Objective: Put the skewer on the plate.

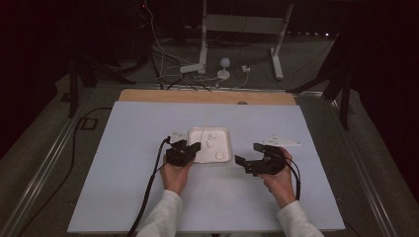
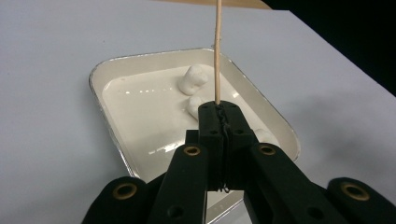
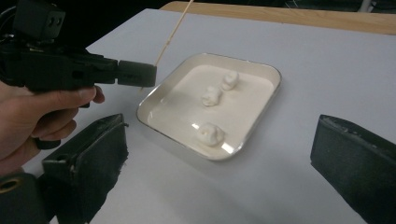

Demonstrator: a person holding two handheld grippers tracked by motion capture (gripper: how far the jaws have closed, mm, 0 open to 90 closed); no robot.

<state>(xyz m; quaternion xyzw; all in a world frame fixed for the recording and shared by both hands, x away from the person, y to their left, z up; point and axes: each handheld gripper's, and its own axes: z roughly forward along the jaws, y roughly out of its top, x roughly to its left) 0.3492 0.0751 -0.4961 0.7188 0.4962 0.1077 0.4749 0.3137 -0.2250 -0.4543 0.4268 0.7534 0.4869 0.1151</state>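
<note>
A shallow white tray sits mid-table and holds three white lumps in pale liquid. My left gripper is at the tray's left edge, shut on a thin wooden skewer that sticks out past its jaws over the tray. The right gripper view also catches the left gripper, held in a hand. My right gripper hovers just right of the tray, facing it, jaws wide open and nothing between them.
A flat white piece lies on the table right of the tray, and a small white item lies at the tray's left. The table's wooden far edge borders a floor with cables and a stand's legs.
</note>
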